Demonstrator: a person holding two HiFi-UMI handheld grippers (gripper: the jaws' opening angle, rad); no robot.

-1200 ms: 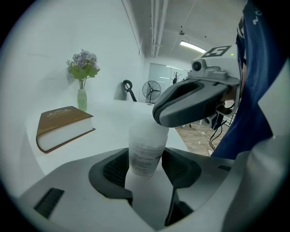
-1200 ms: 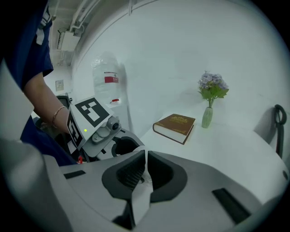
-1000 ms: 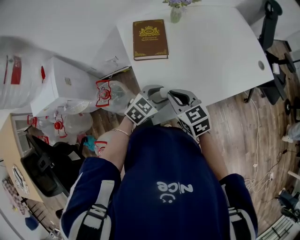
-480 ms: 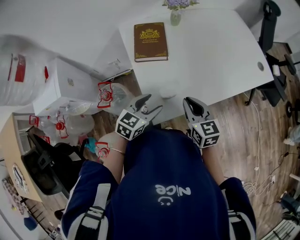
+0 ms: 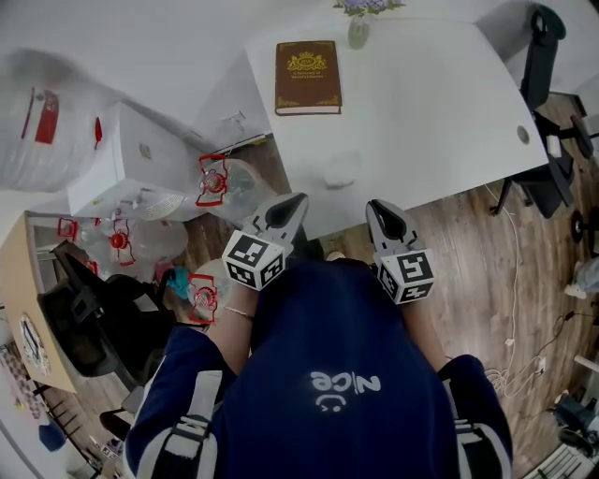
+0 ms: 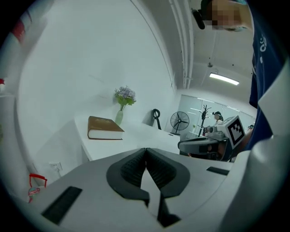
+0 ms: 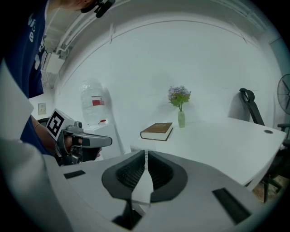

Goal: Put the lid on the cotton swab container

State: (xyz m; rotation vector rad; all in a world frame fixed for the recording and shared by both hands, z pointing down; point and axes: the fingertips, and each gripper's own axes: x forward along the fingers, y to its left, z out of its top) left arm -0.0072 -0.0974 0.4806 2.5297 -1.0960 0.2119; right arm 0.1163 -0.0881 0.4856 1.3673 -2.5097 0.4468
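Note:
The cotton swab container, a small translucent box with its lid on top, stands near the front edge of the white table. It also shows as a pale box just beyond the right jaws. My left gripper hangs off the table's edge, to the near left of the box. Its jaws have just closed, and in the left gripper view they meet with nothing between them. My right gripper is held at the near right, also off the table, shut and empty.
A brown book and a small vase of flowers sit at the table's far side. Left of the table are a white cabinet, a big water jug and bottles on the floor. A black chair stands at the right.
Both grippers have drawn back from the container at the table's edge toward the person and apart. The left jaws stood open half a second ago and are now shut. The container stays put.

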